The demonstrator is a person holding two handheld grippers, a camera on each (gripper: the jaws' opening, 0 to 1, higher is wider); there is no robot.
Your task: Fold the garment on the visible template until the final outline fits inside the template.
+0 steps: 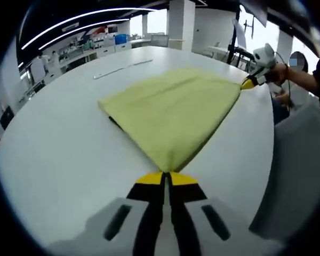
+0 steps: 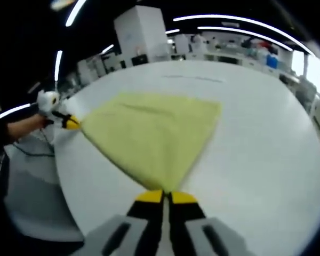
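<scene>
Both grippers, left gripper (image 1: 166, 178) and right gripper (image 2: 164, 196), clench garment (image 1: 170, 109) corners; better keep cloth taut, lower evenly onto the desk (image 1: 58, 138).

Left gripper (image 1: 166, 177) clamped on yellow garment (image 1: 170, 112) corner, cloth stretched over white table (image 1: 58, 149) to right gripper (image 1: 247, 84) opp. corner.

I record the garment (image 1: 170, 114) as plain pale yellow, no pattern. The table (image 1: 58, 149) is uniform white. My left gripper (image 1: 166, 178) and right gripper (image 2: 165, 197) both show yellow tips over black jaws on grey bodies.
</scene>
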